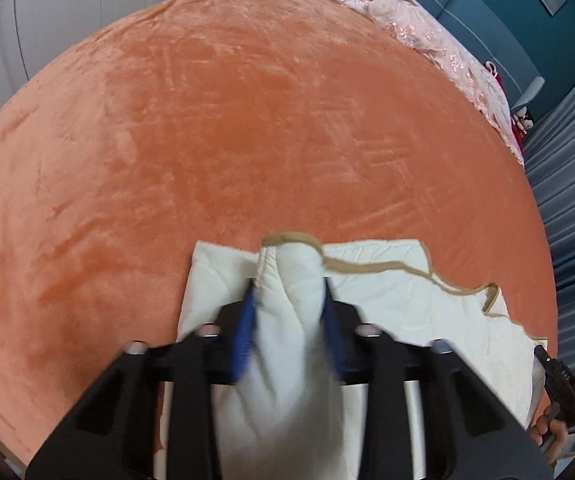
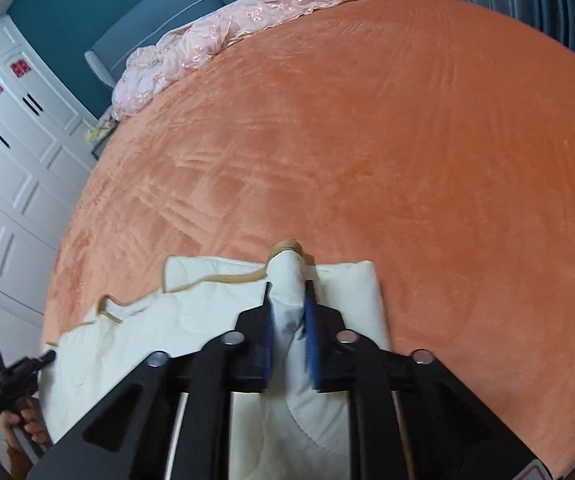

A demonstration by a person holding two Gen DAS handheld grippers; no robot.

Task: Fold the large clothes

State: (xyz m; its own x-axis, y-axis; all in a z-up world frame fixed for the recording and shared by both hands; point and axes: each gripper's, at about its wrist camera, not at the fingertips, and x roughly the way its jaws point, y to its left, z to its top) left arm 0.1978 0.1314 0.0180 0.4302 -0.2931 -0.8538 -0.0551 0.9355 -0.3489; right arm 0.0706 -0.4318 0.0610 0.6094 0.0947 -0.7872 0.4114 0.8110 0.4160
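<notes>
At the near edge of the orange plush bedspread [image 1: 247, 120] lies the cream quilted garment [image 1: 399, 300], already doubled into a broad flat stack with a tan binding [image 1: 371, 269] wandering across its top layer. The left gripper [image 1: 289, 296] has its blue-padded jaws closed on a bunched corner of the upper layer, and the right gripper [image 2: 287, 296] pinches the matching corner at the other end in the same way (each wrist view shows a tan-edged peak of cloth pushing out past the fingertips). Holding both corners of one edge seems meant to keep that edge taut and level, so the layer travels as a sheet rather than sagging in the middle. The lower layers rest on the bedspread, probably as the anchor over which the lifted edge will be carried. Working close to the bed's near side keeps the wide bare plush ahead free for laying the fold out, well apart from the pink lace quilt [image 2: 215, 28] heaped by the blue headboard [image 2: 159, 4]. I judge this a mid-fold step, with the pinches deep enough that slipping looks unlikely.
</notes>
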